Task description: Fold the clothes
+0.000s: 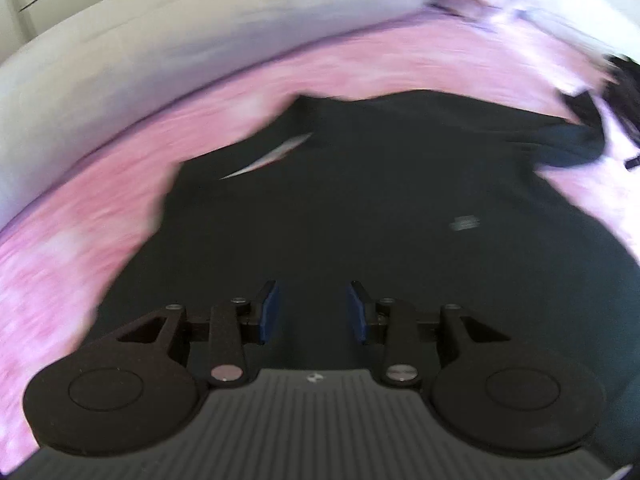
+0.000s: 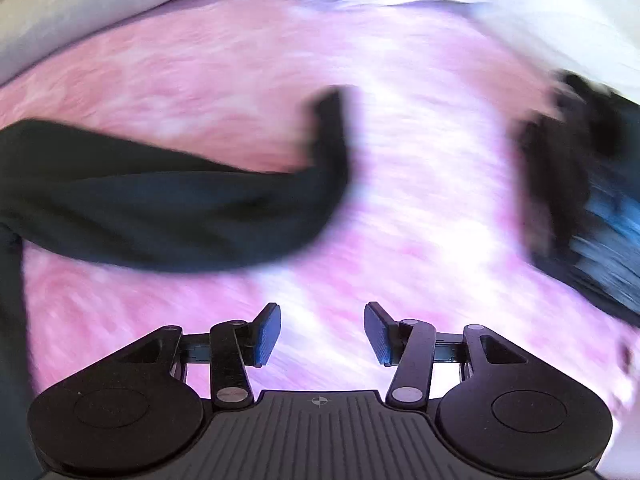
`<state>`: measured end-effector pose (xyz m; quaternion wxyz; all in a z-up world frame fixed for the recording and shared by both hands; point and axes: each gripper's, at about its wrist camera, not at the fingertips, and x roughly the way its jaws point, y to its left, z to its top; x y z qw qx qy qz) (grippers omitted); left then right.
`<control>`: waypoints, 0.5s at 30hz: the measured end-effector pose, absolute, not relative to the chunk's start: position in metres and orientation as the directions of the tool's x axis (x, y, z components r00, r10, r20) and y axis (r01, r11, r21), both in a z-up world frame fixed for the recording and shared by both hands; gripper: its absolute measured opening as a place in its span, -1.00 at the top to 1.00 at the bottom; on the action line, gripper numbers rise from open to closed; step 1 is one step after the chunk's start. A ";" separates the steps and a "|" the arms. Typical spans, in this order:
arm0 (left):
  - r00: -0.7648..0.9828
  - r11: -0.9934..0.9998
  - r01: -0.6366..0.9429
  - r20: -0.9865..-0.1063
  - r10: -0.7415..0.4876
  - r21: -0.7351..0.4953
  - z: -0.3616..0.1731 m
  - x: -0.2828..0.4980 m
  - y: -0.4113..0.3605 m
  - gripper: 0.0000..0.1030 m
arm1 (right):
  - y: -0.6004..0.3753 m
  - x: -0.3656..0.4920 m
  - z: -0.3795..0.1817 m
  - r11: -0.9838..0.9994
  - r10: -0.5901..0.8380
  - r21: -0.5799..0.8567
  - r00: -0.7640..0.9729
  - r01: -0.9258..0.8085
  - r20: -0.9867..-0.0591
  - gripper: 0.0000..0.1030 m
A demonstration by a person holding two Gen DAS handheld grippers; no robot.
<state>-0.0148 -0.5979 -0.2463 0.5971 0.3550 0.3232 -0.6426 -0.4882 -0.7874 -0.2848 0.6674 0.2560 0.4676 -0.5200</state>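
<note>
My left claw [image 1: 312, 308] hangs wide and empty over the dark shirt [image 1: 360, 208], which lies spread on the pink sheet [image 1: 100, 208], no fold made yet as far as I can judge. My right claw [image 2: 322, 334], also wide and empty, is over bare sheet beside a sleeve [image 2: 180, 216]. More dark clothes [image 2: 580, 200] wait rightward. No containers show.

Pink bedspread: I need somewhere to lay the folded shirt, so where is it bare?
Bare pink bedspread lies between the dark shirt's sleeve and the dark clothes pile, ahead of the right gripper. The shirt crowds the left gripper's side.
</note>
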 end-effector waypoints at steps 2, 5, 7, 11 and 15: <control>-0.080 -0.141 0.990 -0.835 -0.545 -0.003 -0.242 -0.049 -0.610 0.34 | -0.781 -0.500 -0.270 0.330 -0.480 -0.138 0.040 0.934 -0.876 0.01; -0.148 -0.249 0.968 -0.818 -0.555 -0.007 -0.231 -0.105 -0.626 0.27 | -0.780 -0.509 -0.254 0.358 -0.521 -0.134 0.078 0.924 -0.850 -0.09; -0.187 -0.304 0.953 -0.809 -0.557 -0.011 -0.228 -0.139 -0.636 0.21 | -0.798 -0.504 -0.254 0.393 -0.539 -0.132 0.111 0.910 -0.835 -0.13; -0.193 -0.340 0.940 -0.815 -0.546 0.006 -0.242 -0.190 -0.661 0.20 | -0.857 -0.500 -0.263 0.426 -0.562 -0.084 0.191 0.901 -0.805 -0.13; -0.157 -0.281 0.960 -0.843 -0.515 -0.007 -0.261 -0.223 -0.689 0.20 | -0.911 -0.490 -0.284 0.525 -0.499 -0.013 0.295 0.851 -0.815 0.17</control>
